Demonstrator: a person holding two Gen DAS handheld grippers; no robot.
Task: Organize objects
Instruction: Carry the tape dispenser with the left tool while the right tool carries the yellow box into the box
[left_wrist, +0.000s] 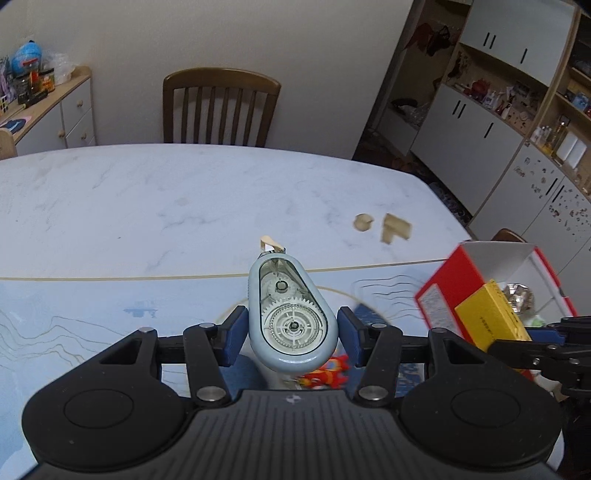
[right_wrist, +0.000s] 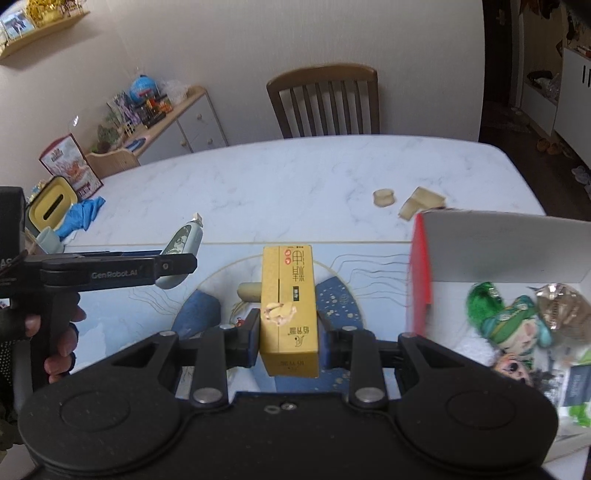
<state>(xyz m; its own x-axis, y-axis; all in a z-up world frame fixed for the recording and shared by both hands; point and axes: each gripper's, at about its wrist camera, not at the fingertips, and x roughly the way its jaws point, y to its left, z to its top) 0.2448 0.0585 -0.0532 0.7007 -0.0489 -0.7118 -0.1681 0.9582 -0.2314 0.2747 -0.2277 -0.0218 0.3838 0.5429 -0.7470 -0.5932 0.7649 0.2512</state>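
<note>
My left gripper is shut on a pale blue correction tape dispenser, its clear face and gears turned up and its tip pointing away. It hangs above the blue patterned mat. My right gripper is shut on a yellow carton with printed characters, held lengthwise over the mat. In the right wrist view the left gripper shows side-on at the left with the dispenser in it. An open red box stands just right of the carton.
Inside the red box lie a green plush toy and a foil-wrapped item. Two wooden pieces lie on the marble table. A beige cylinder rests on the mat. A tissue box and blue cloth sit far left.
</note>
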